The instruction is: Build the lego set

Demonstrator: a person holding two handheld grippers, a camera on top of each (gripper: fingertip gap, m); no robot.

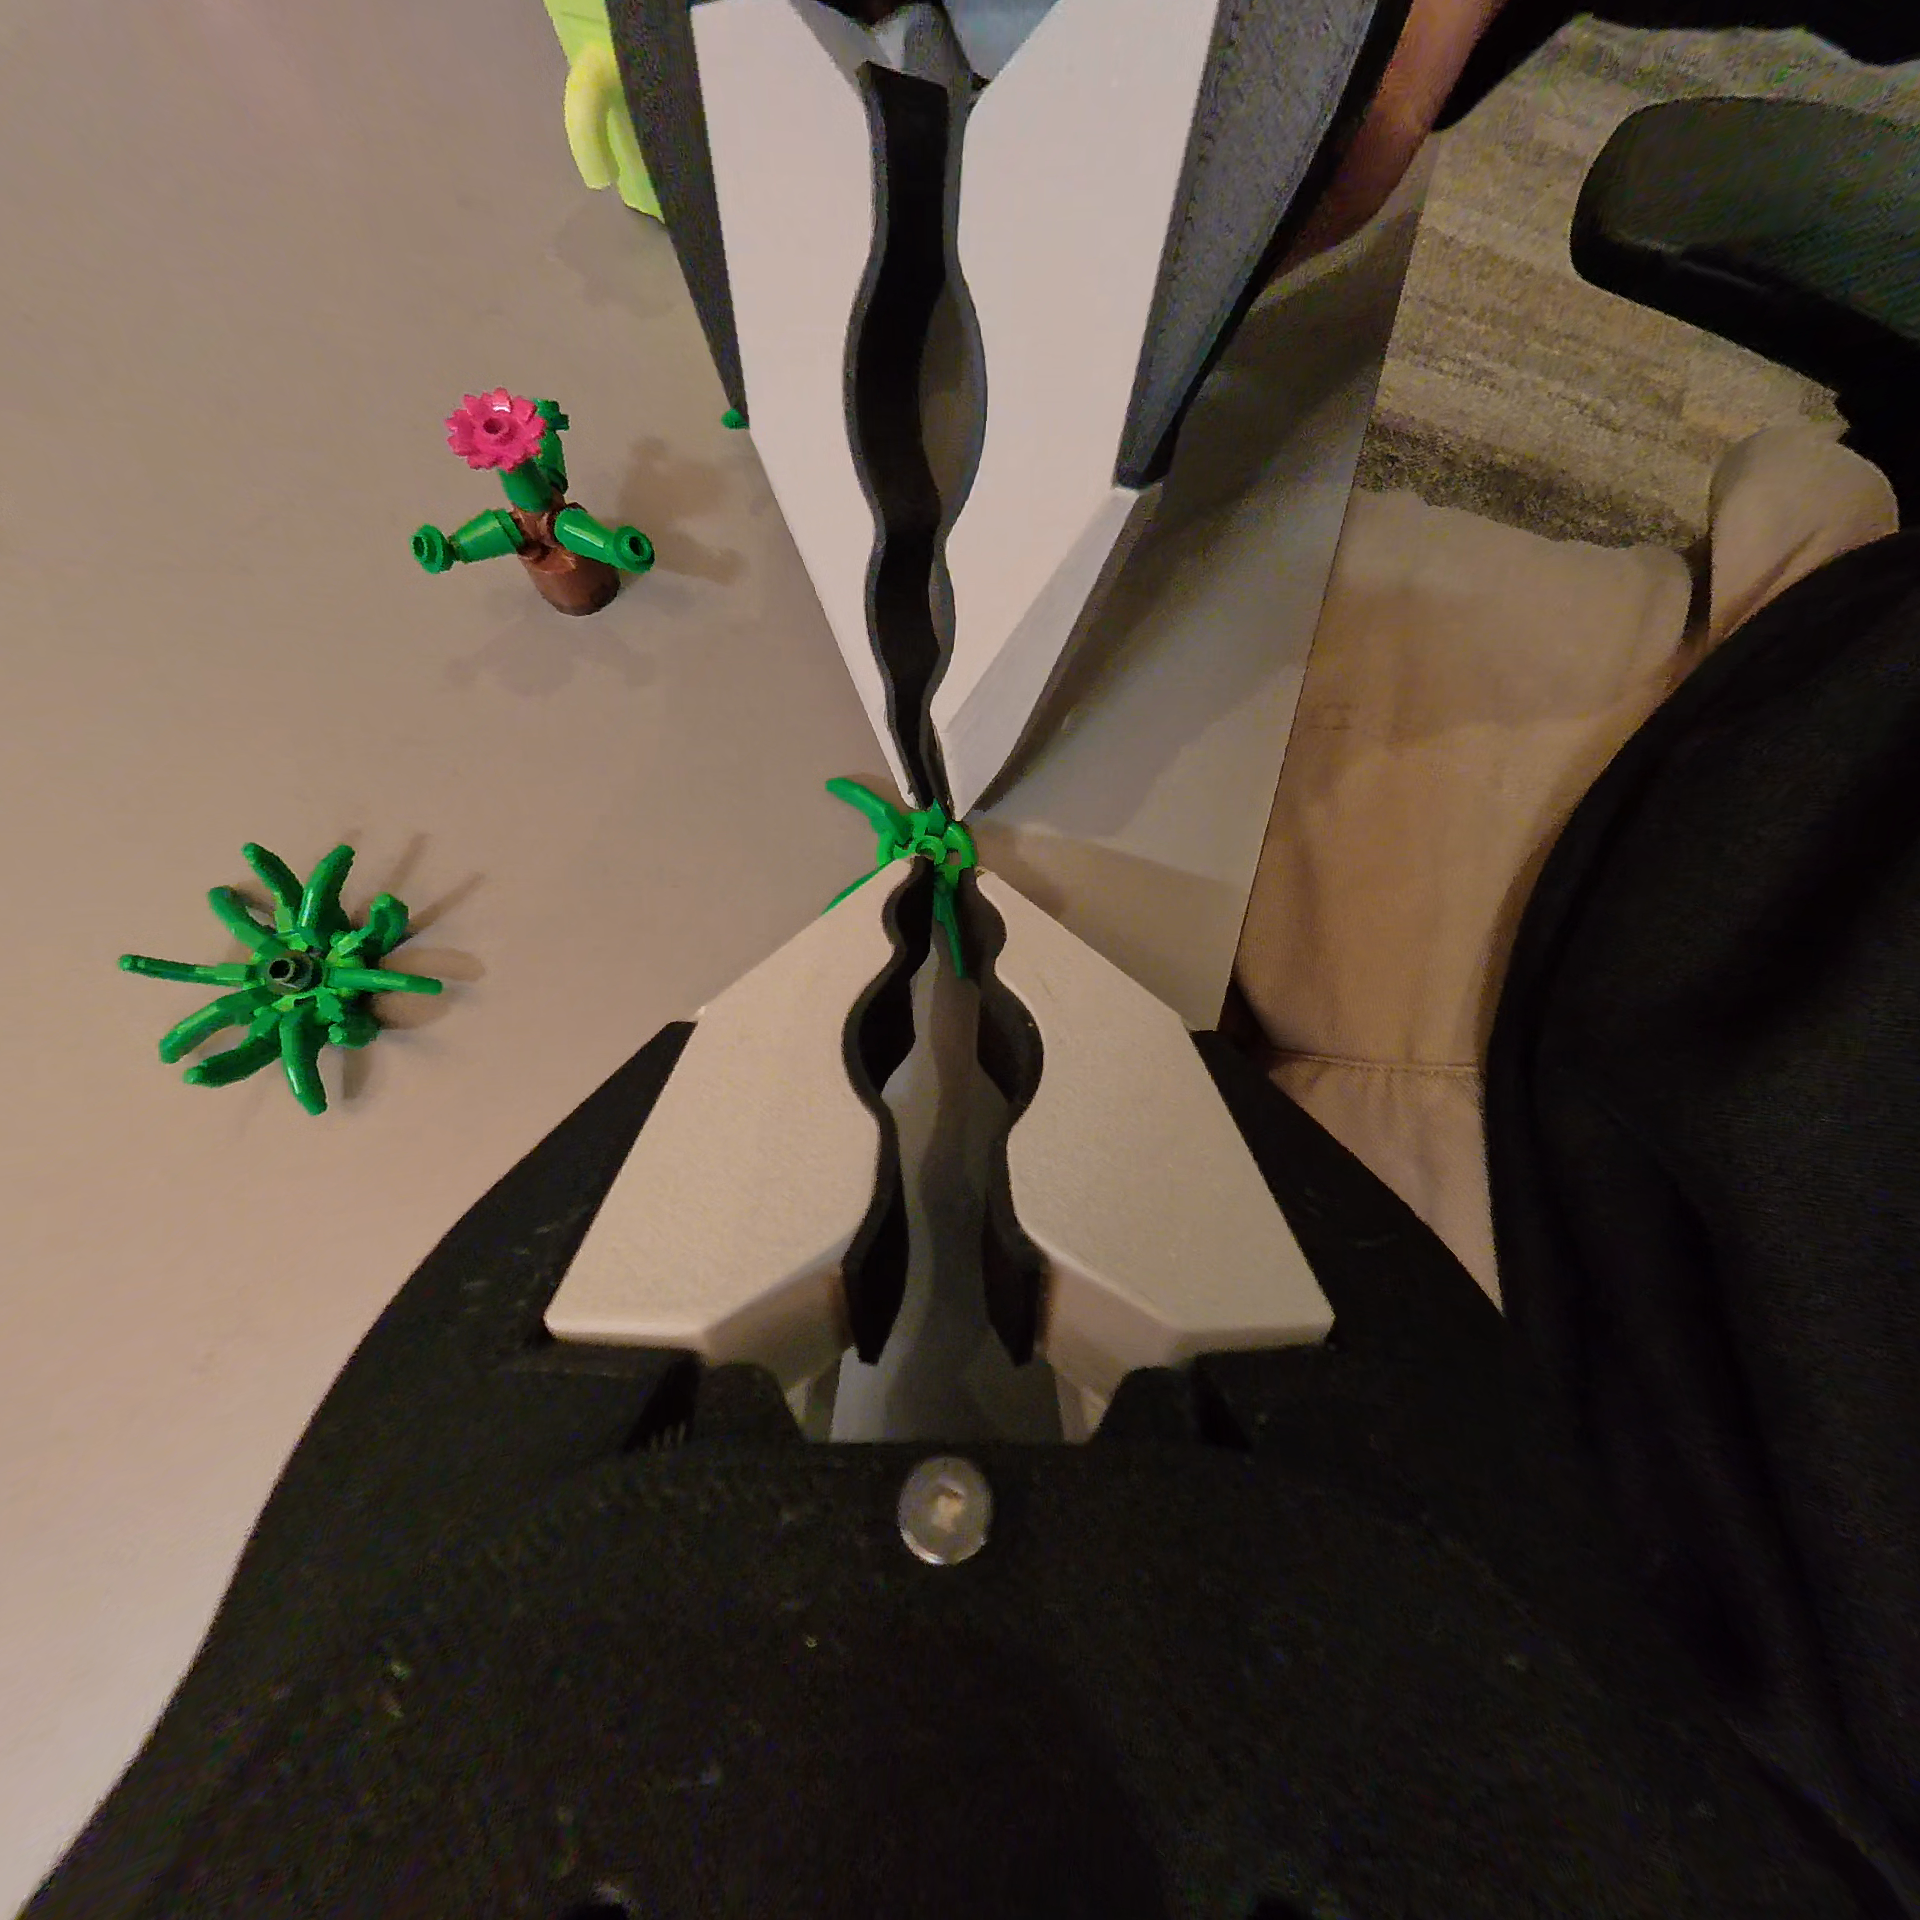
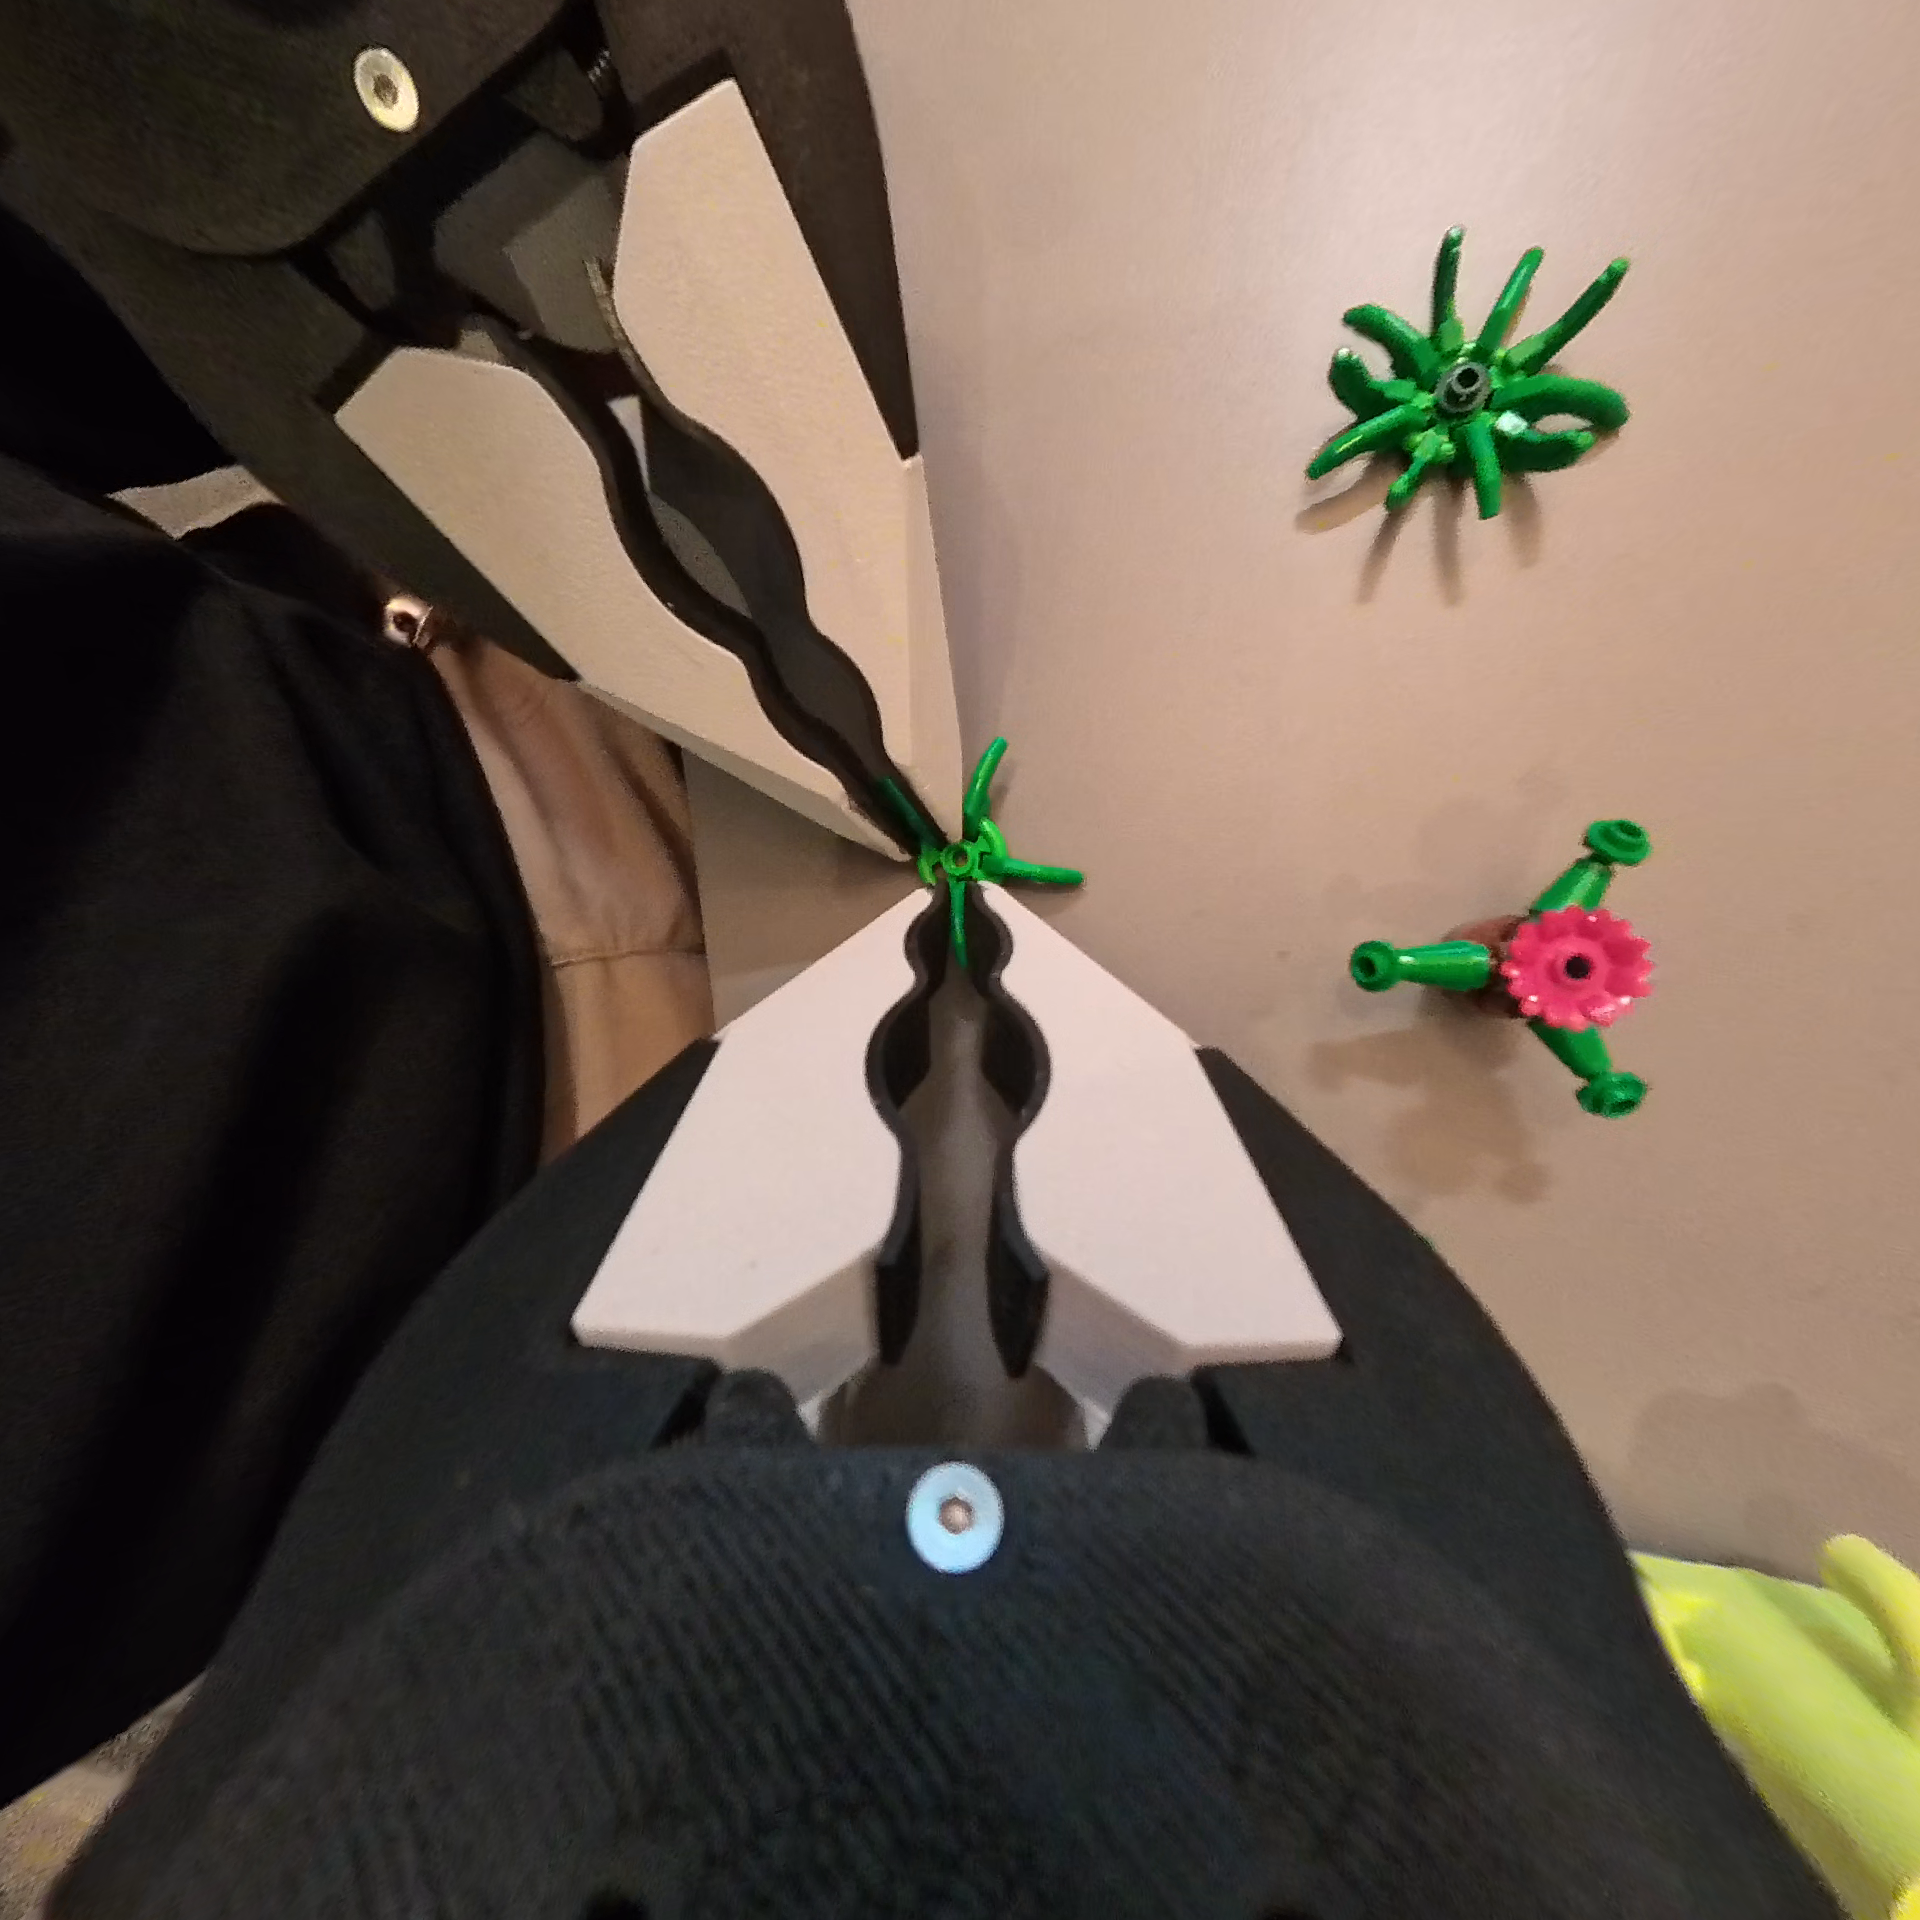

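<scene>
A small green leaf piece (image 1: 920,844) with thin curved leaves is held in the air over the table's edge, pinched between both grippers. My left gripper (image 1: 925,894) is shut on it from below, with one leaf running down between its pads. My right gripper (image 1: 928,795) comes from the top and is shut on the same piece. In the right wrist view the piece (image 2: 961,858) sits at the tips of my right gripper (image 2: 961,909), and the left gripper (image 2: 909,831) reaches in from the upper left.
On the beige table (image 1: 208,1351) lie a green leafy rosette (image 1: 296,971) (image 2: 1465,390) and a brown stem with green branches and a pink flower (image 1: 530,499) (image 2: 1574,966). A yellow-green object (image 1: 603,135) (image 2: 1818,1683) sits further off. A person's lap (image 1: 1455,779) is beside the table's edge. My two grippers' fingertips are within a few centimetres of each other. The green leafy rosette (image 1: 296,971) is about equally far from each gripper, around 11 centimetres. Look for it in the right wrist view (image 2: 1467,398) too.
</scene>
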